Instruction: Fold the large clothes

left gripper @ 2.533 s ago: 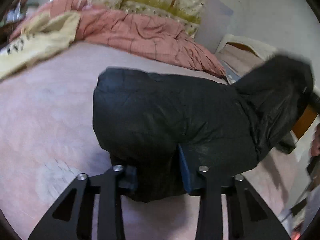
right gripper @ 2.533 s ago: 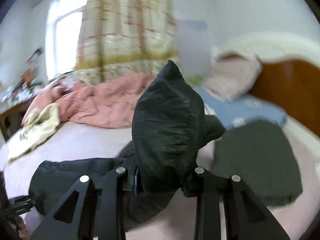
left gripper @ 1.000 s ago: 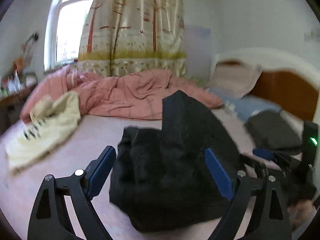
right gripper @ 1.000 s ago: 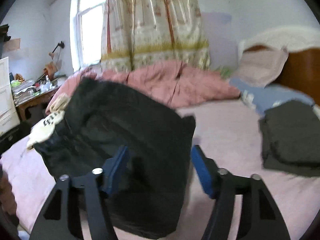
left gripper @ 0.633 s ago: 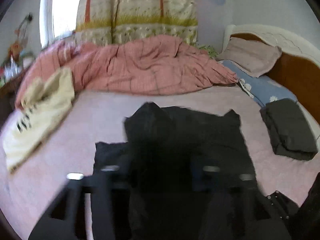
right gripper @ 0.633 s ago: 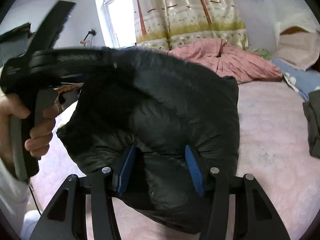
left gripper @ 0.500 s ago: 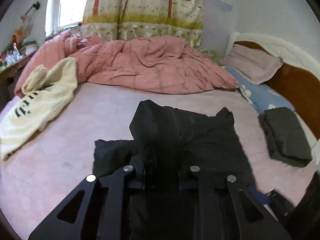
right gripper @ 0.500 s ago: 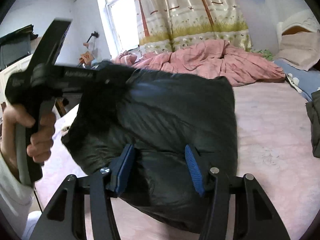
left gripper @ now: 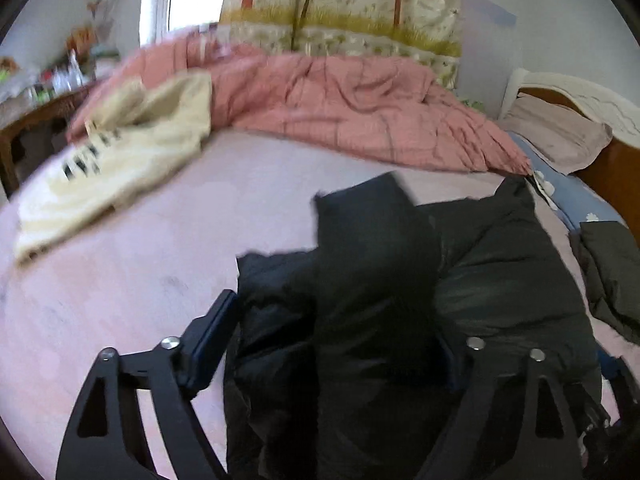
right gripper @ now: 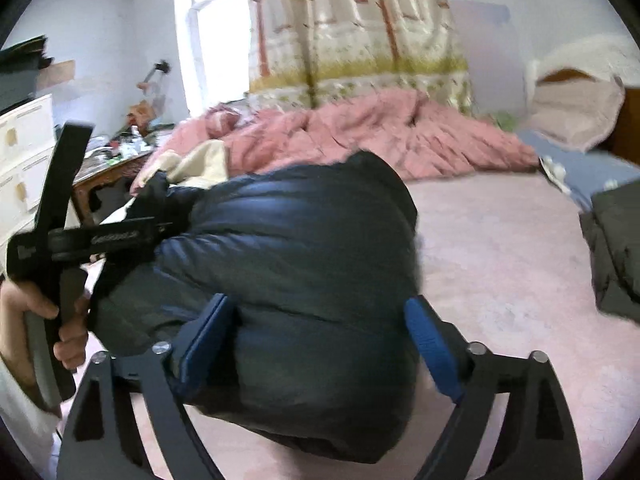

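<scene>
My 2 grippers, left gripper (left gripper: 334,352) and right gripper (right gripper: 320,344), gape around the folded black jacket (right gripper: 288,280); ahead, the cream garment (left gripper: 116,156) remains unfolded.

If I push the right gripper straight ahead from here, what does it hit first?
The black puffer jacket: its bulk already sits between the open fingers of the right gripper, seemingly touching, so it meets that before the pink bed sheet.
</scene>
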Available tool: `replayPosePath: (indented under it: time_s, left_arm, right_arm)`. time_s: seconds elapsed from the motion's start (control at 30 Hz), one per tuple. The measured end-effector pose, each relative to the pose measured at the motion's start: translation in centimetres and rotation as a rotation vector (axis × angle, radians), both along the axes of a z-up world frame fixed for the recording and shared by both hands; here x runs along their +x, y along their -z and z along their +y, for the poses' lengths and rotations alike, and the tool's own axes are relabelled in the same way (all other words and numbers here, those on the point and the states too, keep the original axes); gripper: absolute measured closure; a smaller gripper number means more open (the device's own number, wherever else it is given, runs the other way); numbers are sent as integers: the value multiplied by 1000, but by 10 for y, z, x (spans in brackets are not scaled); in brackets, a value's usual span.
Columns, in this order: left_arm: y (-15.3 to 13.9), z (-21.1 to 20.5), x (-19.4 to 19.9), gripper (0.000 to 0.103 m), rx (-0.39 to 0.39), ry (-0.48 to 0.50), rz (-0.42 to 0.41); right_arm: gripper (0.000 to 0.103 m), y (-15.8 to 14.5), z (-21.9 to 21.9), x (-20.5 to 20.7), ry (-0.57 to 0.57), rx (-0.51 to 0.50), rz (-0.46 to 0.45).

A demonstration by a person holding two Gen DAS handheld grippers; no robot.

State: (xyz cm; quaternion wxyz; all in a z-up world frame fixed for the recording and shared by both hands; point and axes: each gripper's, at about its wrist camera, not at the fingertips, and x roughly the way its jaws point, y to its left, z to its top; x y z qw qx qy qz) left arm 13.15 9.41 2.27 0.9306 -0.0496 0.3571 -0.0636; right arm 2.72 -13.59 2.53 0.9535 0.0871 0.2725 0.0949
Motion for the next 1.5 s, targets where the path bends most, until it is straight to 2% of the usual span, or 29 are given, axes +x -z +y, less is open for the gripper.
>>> replayPosePath:
  time_s: [0.07,0.13,0.23,0.3,0.33,0.37,0.4,0.43,0.47,0.53,0.6,0.77,0.87,0.93,1.03,1.13,1.2,1.23,1.3,1.33,1.37,1.4,1.5]
  left_arm:
    - [14,9,6,16,-59,12,39]
    - [18,15,2,17,-92,3,34]
    - [-4,17,-26,26,-85,1,-80]
    - [-27,14,-49,28,-55,-17,-181]
    - [-40,12,-63,33,-37,-20,-247]
    - [-50,11,-74,51,-21,-19,-295]
    - [-60,8,-84,63,-2,-7,-337]
    - [-68,6,-88,84,14,2,-348]
    - [-72,3,-90,96,28,11,-335]
    - [-70,-1,-85,99,7,72,-265]
    - [-59,-4,-79,99,-21,86,-197]
    - [-8,-5,-55,98,120,-52,-76]
    - [21,4,-40,98,63,-52,3]
    - [28,8,-35,98,38,-41,15]
    - [33,3,-32,98,73,-22,29]
    - [46,-1,-27,99,92,-21,95]
    - [45,-2,-30,99,119,-24,111]
    - [39,0,-35,98,122,-41,98]
    - [23,8,-48,71,90,-88,61]
    - [16,14,-55,37,73,-115,42]
    - [8,21,-66,19,42,-141,7]
    - [1,27,-76,17,-1,-147,-24]
    - [-7,46,-98,13,-230,-113,-56]
  right_arm:
    - [3,8,-8,8,5,55,54]
    - [3,16,-11,14,-7,96,103]
    - [3,17,-13,14,4,103,91]
    - [3,12,-11,10,17,73,60]
    - [3,6,-9,5,28,41,31]
    - [3,4,-8,2,35,18,14]
    - [3,1,-7,1,40,-2,4]
    - [3,-1,-5,-1,42,-17,-3]
    - [3,-3,-4,-3,43,-21,-9]
    - [3,-6,-6,-6,46,-17,-18]
    - [3,-8,-9,-10,55,-13,-29]
    - [3,-9,-17,-13,76,-10,-29]
    - [3,-1,-20,-6,65,21,13]
    - [3,4,-22,-2,59,44,31]
    - [3,9,-22,3,60,63,53]
    - [3,13,-22,6,53,83,69]
    - [3,13,-19,5,53,70,67]
    - [3,11,-17,4,59,51,60]
    - [3,4,-14,-2,81,9,32]
    - [3,1,-13,-5,85,-4,17]
    - [3,-4,-14,-9,87,-13,-4]
    - [3,-9,-14,-13,89,-17,-26]
    - [3,-17,-18,-17,96,-4,-51]
